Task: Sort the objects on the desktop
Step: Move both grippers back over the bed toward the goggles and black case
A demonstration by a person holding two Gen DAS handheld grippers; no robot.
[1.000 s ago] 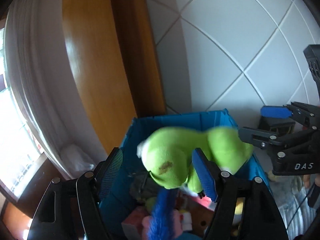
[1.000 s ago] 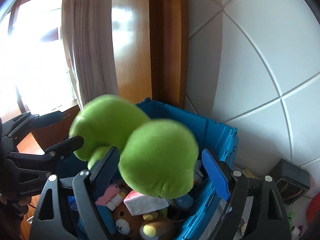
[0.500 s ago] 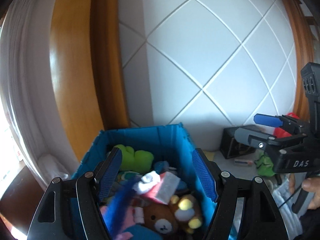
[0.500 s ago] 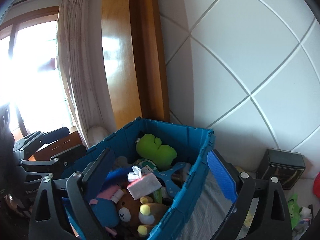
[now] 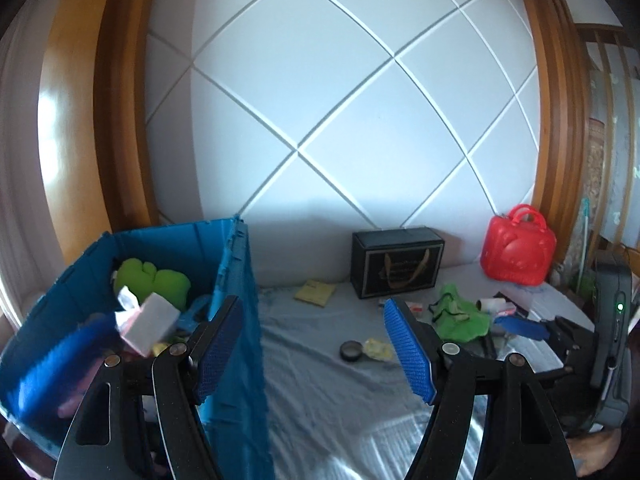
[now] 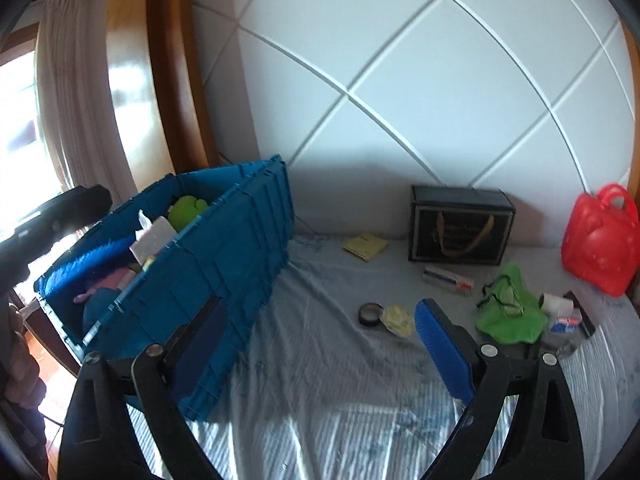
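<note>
On the left stands the blue crate (image 6: 208, 264), already heaped with soft toys, the green plush toy (image 5: 154, 280) lying at its back wall. The step in hand, as I judge it, is fetching the next loose item from the bed (image 6: 320, 380). To do it well, settle on one item first and come down over it with the jaws straddling it, since the sheet is soft and wrinkled and small flat things could slip under a pad.

The left tool (image 5: 316, 354) points slightly downward over the crate's right wall and the sheet, its jaws spread with nothing between them. The right tool (image 6: 320, 356) has just been opening; its jaws are wide apart and empty, aimed at the bed near the round black tin (image 6: 370, 314) and the pale yellow scrap (image 6: 397, 319) beside it. Further right lie the green cloth pouch (image 6: 512, 312), the black box (image 6: 460, 226) and the red case (image 6: 600, 240), well apart from the crate.
</note>
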